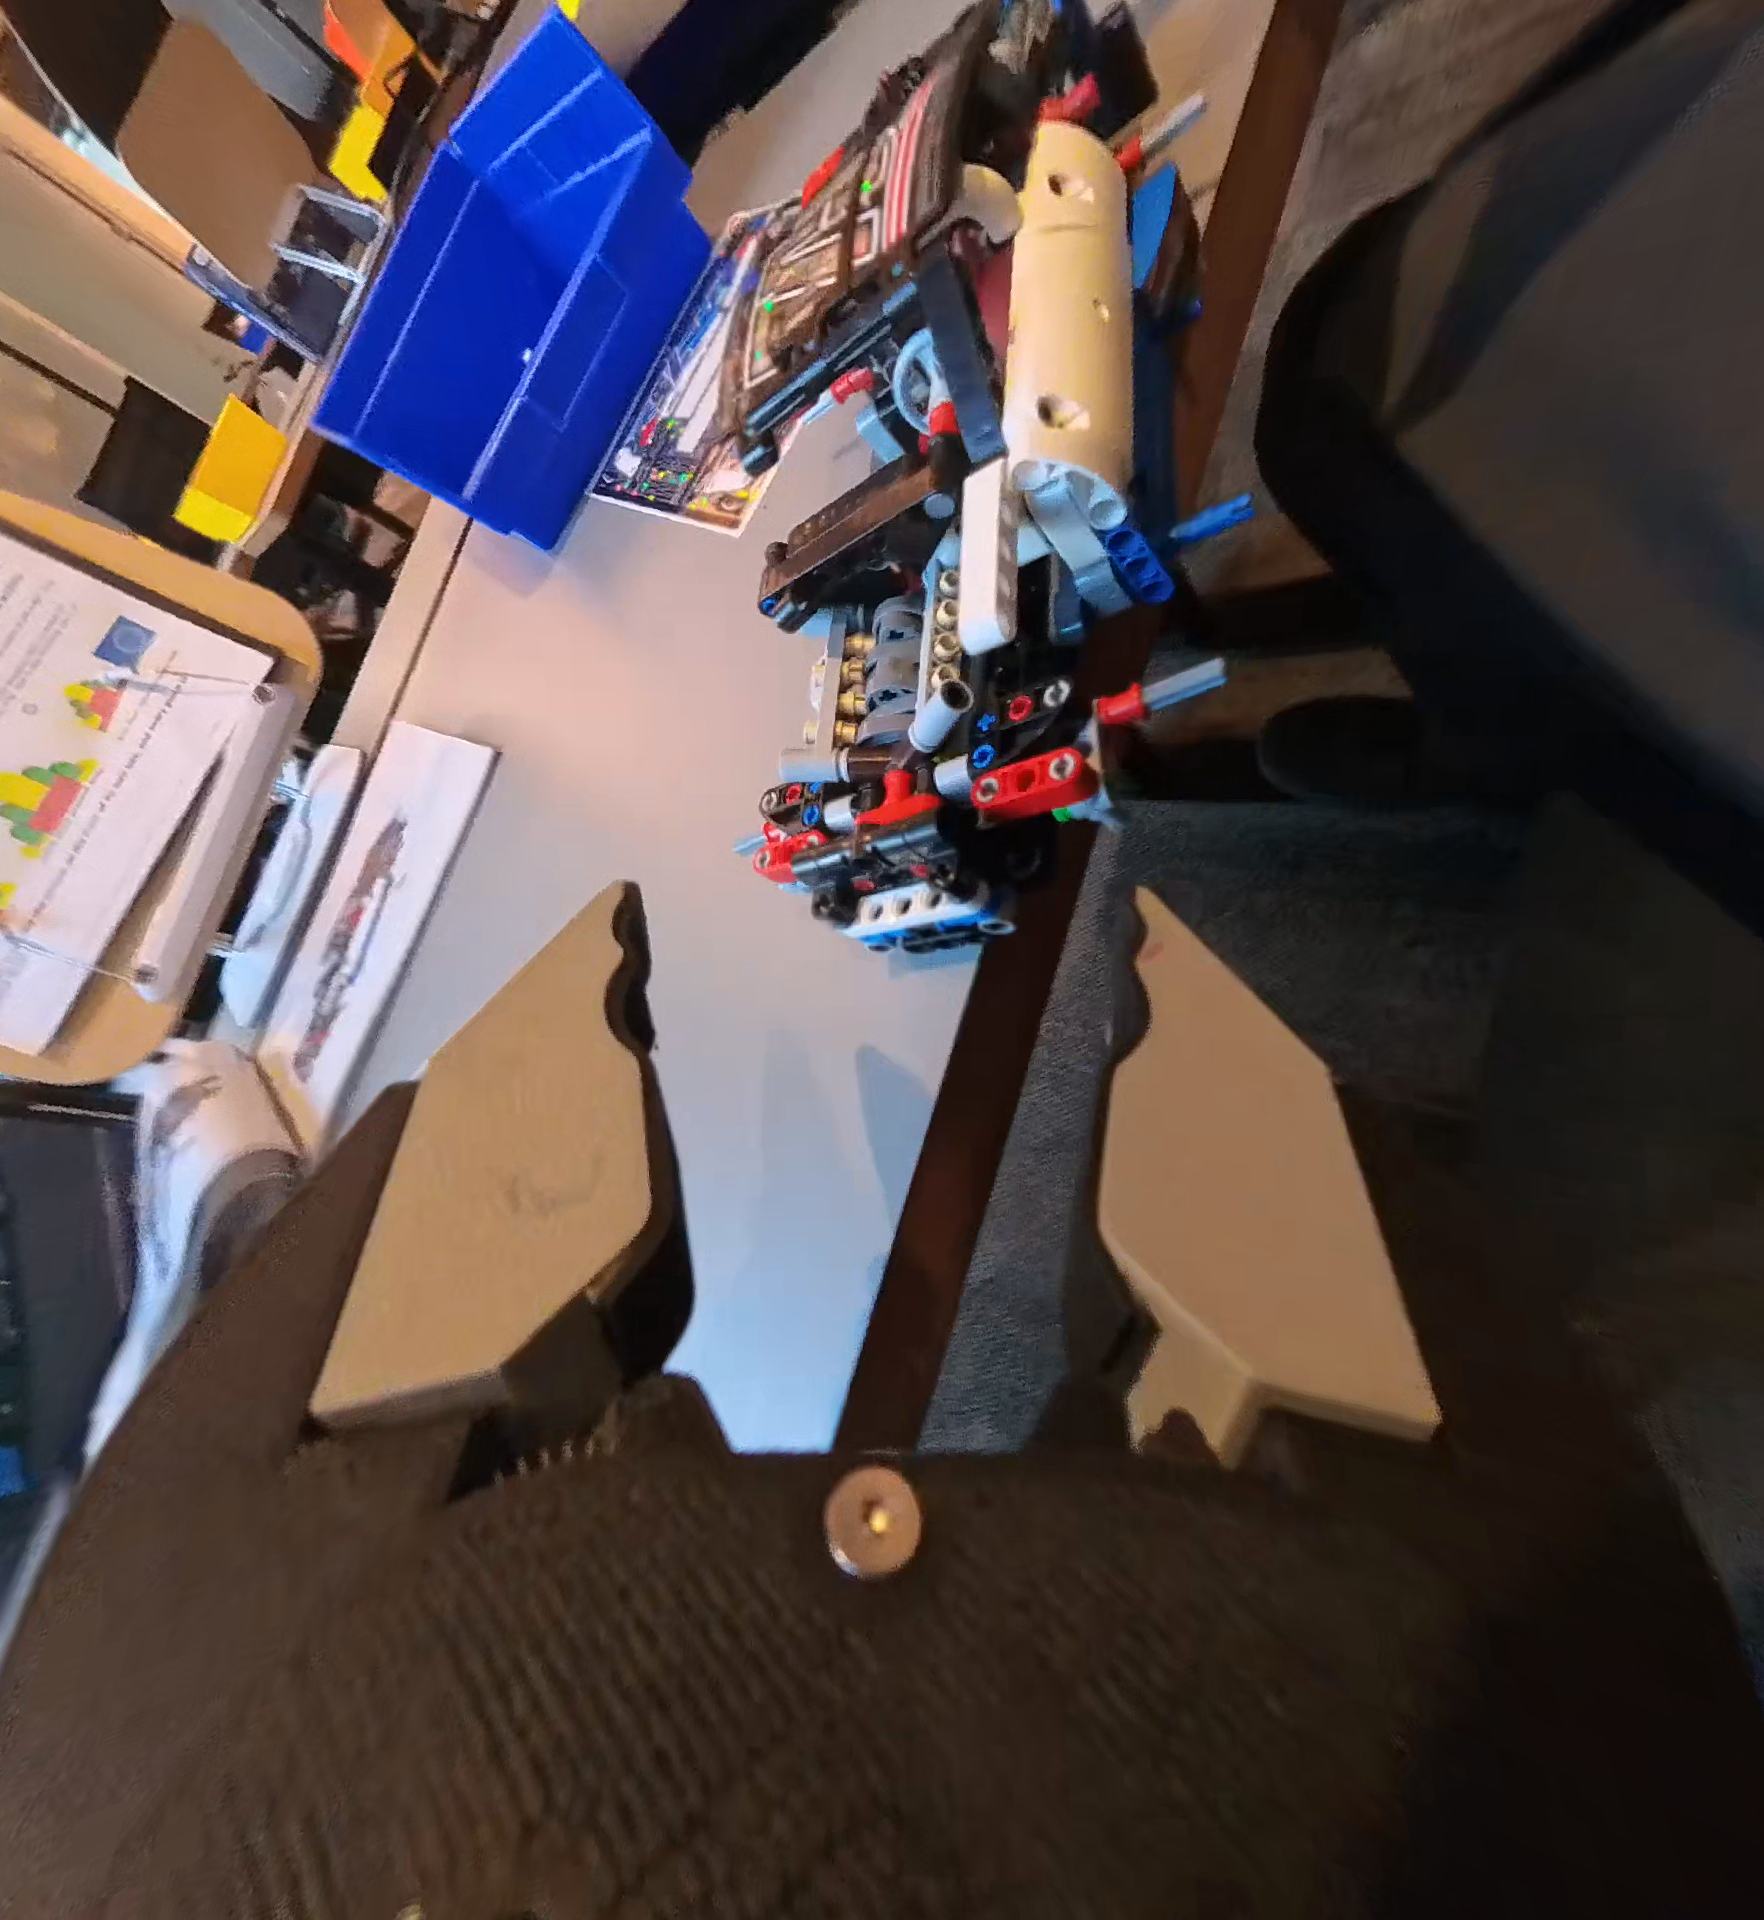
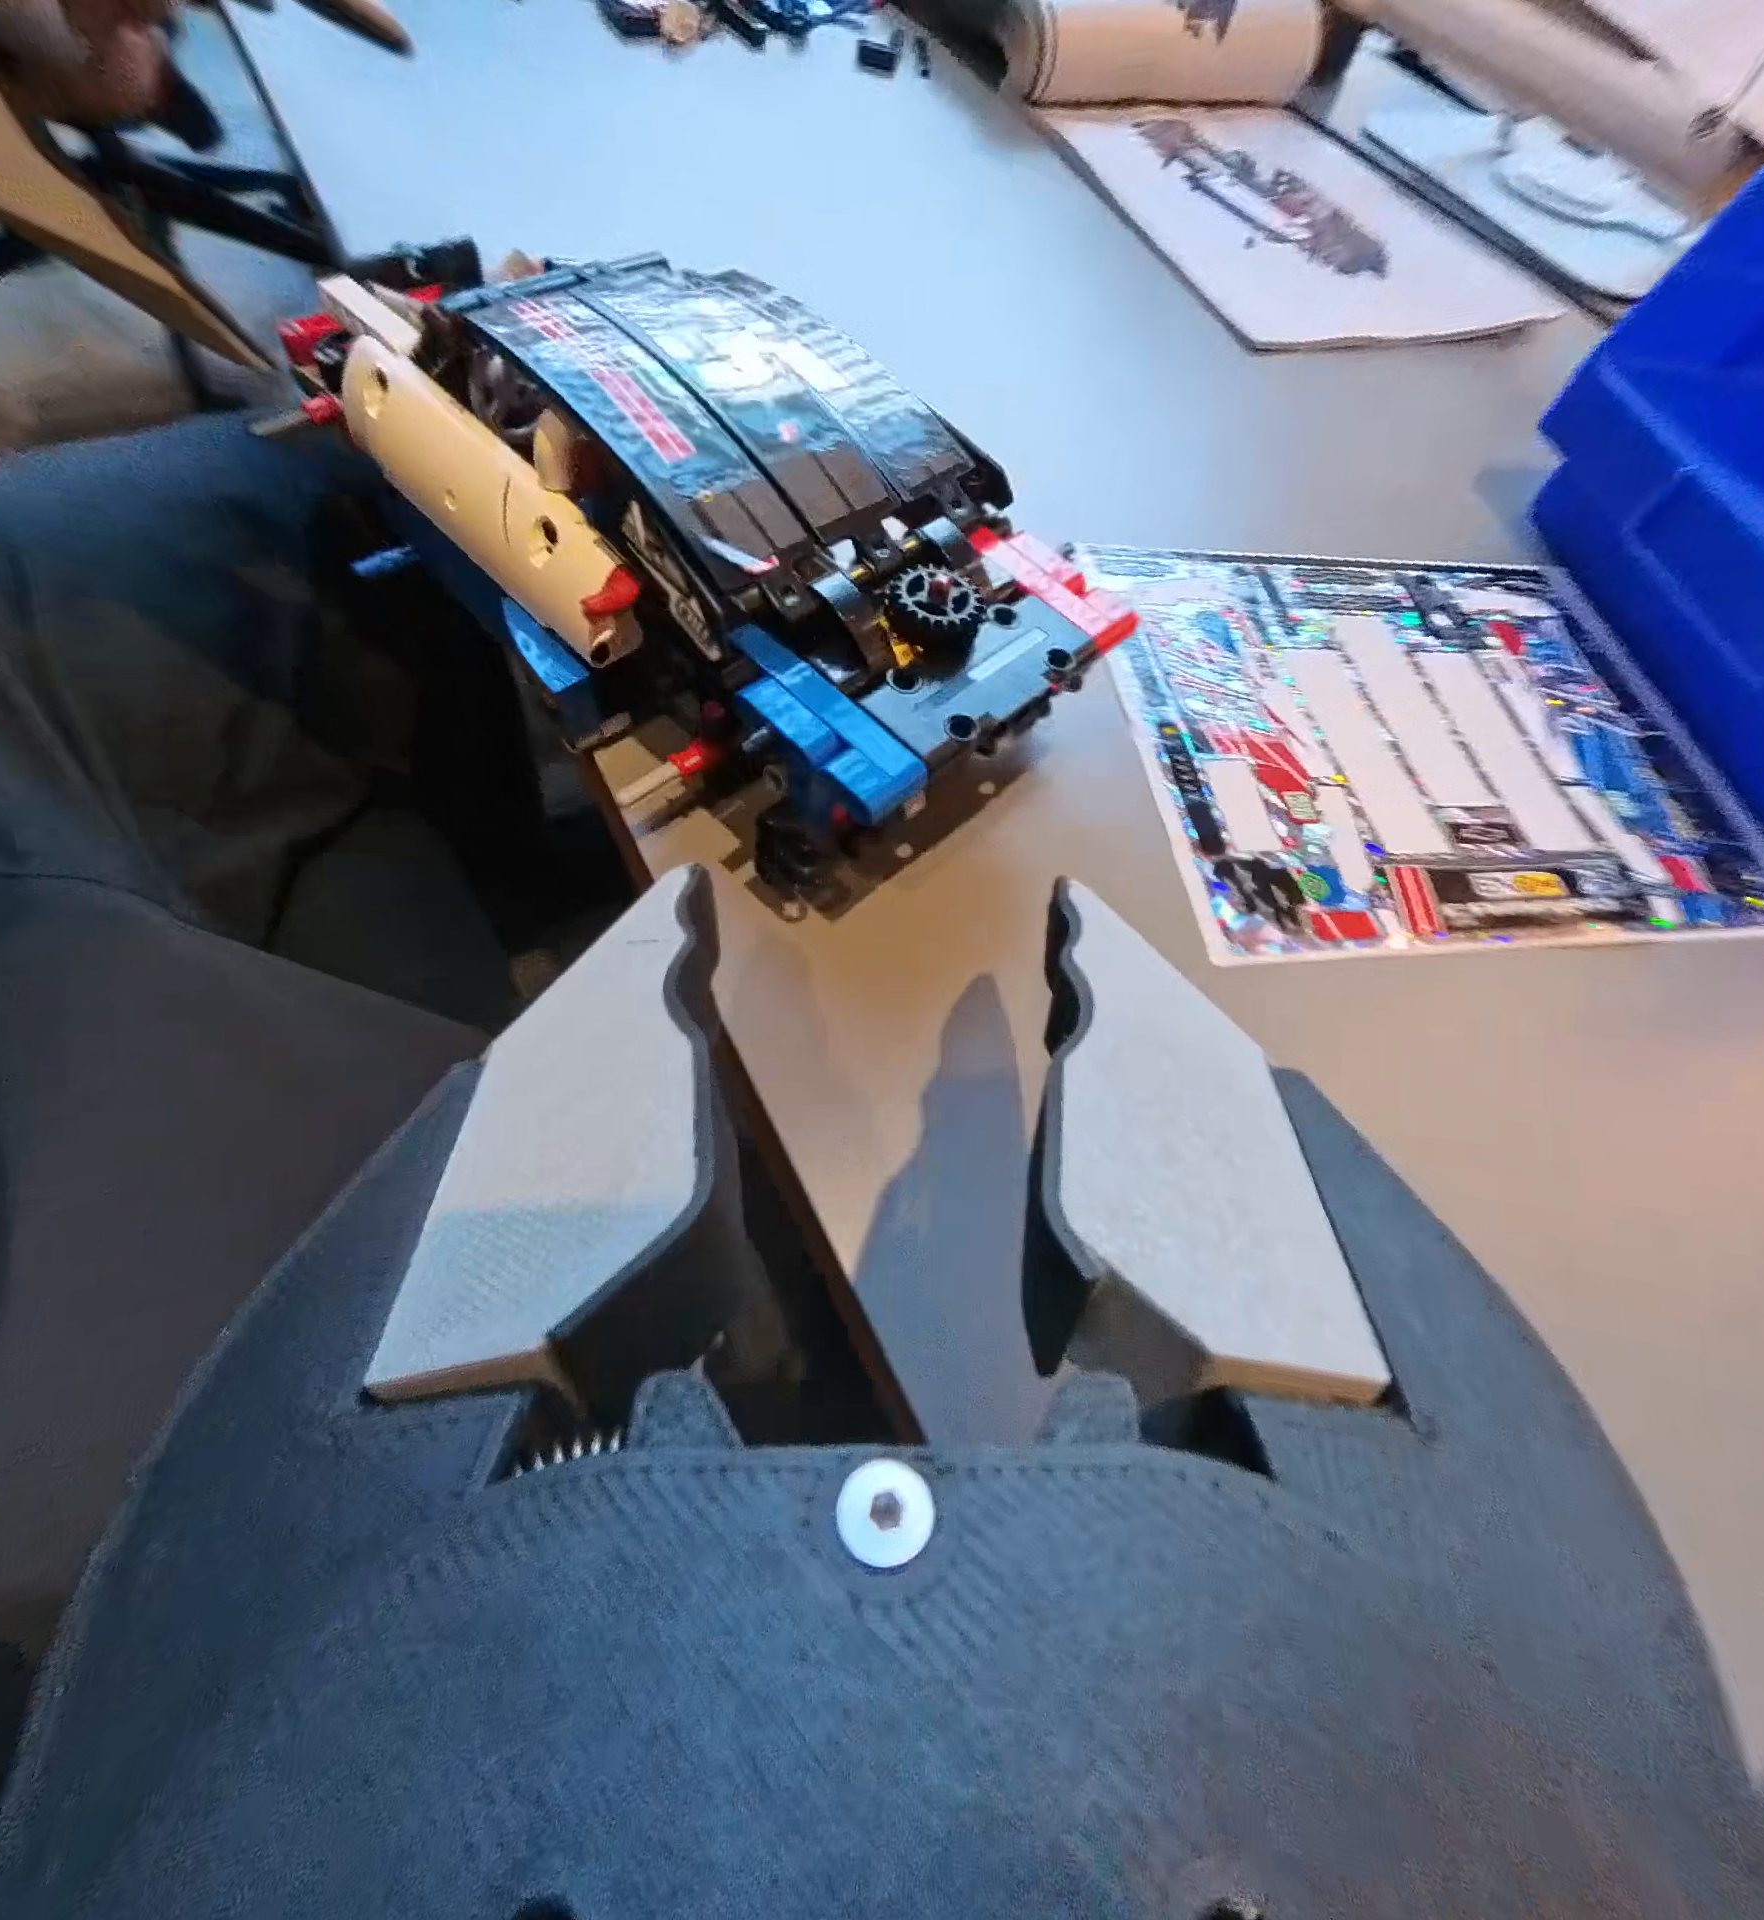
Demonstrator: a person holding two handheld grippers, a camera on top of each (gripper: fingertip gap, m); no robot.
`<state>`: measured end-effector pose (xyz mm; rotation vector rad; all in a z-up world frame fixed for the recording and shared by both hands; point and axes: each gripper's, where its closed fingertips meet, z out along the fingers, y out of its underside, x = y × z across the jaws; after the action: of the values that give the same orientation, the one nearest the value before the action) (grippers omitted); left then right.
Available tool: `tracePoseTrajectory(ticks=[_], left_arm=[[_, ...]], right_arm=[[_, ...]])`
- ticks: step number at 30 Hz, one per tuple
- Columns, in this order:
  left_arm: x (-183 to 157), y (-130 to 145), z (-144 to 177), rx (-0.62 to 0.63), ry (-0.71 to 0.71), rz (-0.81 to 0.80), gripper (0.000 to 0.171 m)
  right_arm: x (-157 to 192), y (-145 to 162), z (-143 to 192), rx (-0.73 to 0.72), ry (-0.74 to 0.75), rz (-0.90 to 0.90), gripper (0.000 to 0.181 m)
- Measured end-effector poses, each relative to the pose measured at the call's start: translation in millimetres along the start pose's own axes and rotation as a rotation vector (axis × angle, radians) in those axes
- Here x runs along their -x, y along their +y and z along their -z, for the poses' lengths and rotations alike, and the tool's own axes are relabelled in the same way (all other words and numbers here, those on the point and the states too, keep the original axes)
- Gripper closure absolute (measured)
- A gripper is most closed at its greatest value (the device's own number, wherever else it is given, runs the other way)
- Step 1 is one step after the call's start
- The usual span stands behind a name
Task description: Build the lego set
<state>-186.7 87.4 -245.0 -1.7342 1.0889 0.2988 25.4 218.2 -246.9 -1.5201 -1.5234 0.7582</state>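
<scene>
fingers apart; model along table edge

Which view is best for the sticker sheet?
Right wrist view: the sticker sheet lies flat on the table, nearly whole, beside the lego model; only its far corner is hidden by the blue bin. Left wrist view shows a thin strip, mostly hidden behind the model and bin.
</scene>
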Motion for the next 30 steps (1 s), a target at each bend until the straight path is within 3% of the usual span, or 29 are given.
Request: tracePoseTrajectory(ticks=[6,9,17,20,25,30], left_arm=[[-14,8,-31,0.097,-0.013,-0.207,0.091],[-16,3,-39,0.084,-0.042,-0.275,0.107],[-25,-5,-49,0.033,-0.150,-0.502,0.111],[-24,-13,-43,-0.016,-0.145,-0.463,0.125],[-24,-7,-37,-0.022,-0.122,-0.440,0.125],[-22,-18,-29,-0.062,-0.154,-0.466,0.133]], right_arm=[[12,5,-26,0.027,-0.144,-0.001,0.113],[22,4,-33,0.052,-0.172,0.036,0.113],[27,13,-48,0.143,-0.079,0.142,0.110],[27,14,-48,0.139,-0.050,0.146,0.115],[37,11,-45,0.097,-0.055,0.124,0.120],[40,8,-41,0.054,-0.024,0.141,0.121]])
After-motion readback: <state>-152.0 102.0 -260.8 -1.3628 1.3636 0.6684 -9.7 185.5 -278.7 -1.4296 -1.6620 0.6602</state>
